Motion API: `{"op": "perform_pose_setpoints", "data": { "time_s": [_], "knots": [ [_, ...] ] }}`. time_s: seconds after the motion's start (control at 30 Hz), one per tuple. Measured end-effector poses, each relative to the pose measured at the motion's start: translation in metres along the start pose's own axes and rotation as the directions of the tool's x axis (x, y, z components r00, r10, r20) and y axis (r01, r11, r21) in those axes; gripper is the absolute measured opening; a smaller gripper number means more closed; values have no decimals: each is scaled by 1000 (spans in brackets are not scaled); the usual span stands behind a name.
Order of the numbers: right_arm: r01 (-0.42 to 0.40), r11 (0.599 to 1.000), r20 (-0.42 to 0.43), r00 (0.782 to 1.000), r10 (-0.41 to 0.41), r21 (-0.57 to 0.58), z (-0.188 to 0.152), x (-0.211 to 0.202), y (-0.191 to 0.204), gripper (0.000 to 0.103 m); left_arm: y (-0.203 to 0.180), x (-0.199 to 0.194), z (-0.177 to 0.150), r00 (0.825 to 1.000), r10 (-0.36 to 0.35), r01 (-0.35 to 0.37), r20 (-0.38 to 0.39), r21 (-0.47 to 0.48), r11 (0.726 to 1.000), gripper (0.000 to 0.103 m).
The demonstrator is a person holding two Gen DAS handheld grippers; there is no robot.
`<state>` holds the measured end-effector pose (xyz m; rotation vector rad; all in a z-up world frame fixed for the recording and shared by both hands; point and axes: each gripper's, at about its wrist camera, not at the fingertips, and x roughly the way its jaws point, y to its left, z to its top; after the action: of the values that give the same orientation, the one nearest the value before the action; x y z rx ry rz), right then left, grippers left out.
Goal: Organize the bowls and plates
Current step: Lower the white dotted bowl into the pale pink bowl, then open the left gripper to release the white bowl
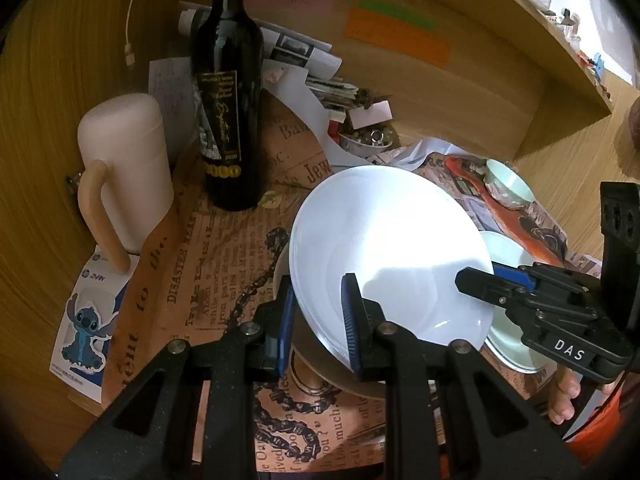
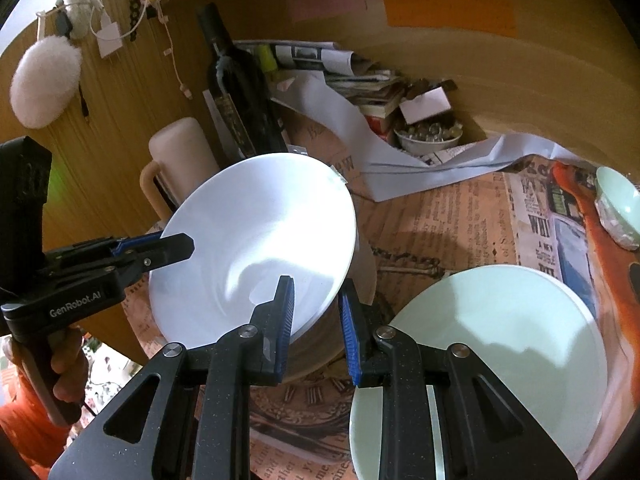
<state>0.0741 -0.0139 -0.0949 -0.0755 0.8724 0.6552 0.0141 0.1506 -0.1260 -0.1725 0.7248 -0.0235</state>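
A white plate [image 1: 384, 248] [image 2: 256, 232] hangs tilted above a cream dish [image 1: 360, 386] [image 2: 320, 344] on the newspaper-covered table. My left gripper [image 1: 319, 320] is shut on the plate's near rim in the left wrist view. My right gripper [image 2: 316, 320] is shut on the opposite rim. Each gripper also shows in the other's view, the right one [image 1: 476, 278] at the plate's right edge and the left one [image 2: 180, 246] at its left edge. A pale green plate [image 2: 500, 352] [image 1: 516, 320] lies flat to the right. A small green bowl [image 2: 618, 208] [image 1: 508, 186] sits further back on the right.
A dark wine bottle [image 1: 228, 120] and a pale pink jug [image 1: 124, 176] stand behind the plate at the left by the wooden wall. Stacked papers [image 2: 360, 80] and a small bowl of trinkets [image 2: 428, 138] lie at the back. A wooden shelf [image 1: 520, 92] overhangs the right.
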Motion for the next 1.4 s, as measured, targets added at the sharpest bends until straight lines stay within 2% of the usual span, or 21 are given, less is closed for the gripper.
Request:
{"op": "perform_pose_setpoints", "data": {
  "time_s": [0.27,0.4,0.47,0.57,0.7,0.93,1.0,1.07,1.2,1.27,1.4],
  "knots": [
    [9,1000,-26,1000,-8,2,-3,8,0,21,6,7,-4,1000,23,-23,-11,14,1000,22],
    [11,1000,-17,1000,-11,-21,-3,7,3,20,7,6,-4,1000,-3,4,-8,20,1000,22],
    [-9,999,-14,1000,8,-36,-1,6,9,20,-2,3,-4,1000,19,-19,8,60,998,22],
    [41,994,11,999,-41,-105,-2,4,23,20,-9,5,-5,998,61,-63,18,98,993,22],
    [38,993,12,999,-37,-112,-4,4,26,20,-2,5,-4,998,58,-59,16,66,996,22],
    [60,996,37,998,-58,-60,1,-9,9,21,0,-9,9,996,59,-62,62,49,997,25],
    [79,996,51,996,-77,-44,2,-16,0,22,-5,-14,13,995,56,-60,81,57,997,29],
    [96,995,64,994,-93,-31,4,-22,-7,29,-11,-19,17,994,47,-54,103,66,996,41],
    [145,989,102,984,-144,7,7,-40,-29,35,-31,-30,27,988,24,-39,156,99,994,50],
    [166,986,118,979,-168,21,8,-48,-38,38,-42,-33,33,985,6,-26,173,113,993,57],
    [225,972,164,959,-233,68,11,-69,-65,44,-65,-35,47,979,-33,4,201,142,990,62]
  ]
}}
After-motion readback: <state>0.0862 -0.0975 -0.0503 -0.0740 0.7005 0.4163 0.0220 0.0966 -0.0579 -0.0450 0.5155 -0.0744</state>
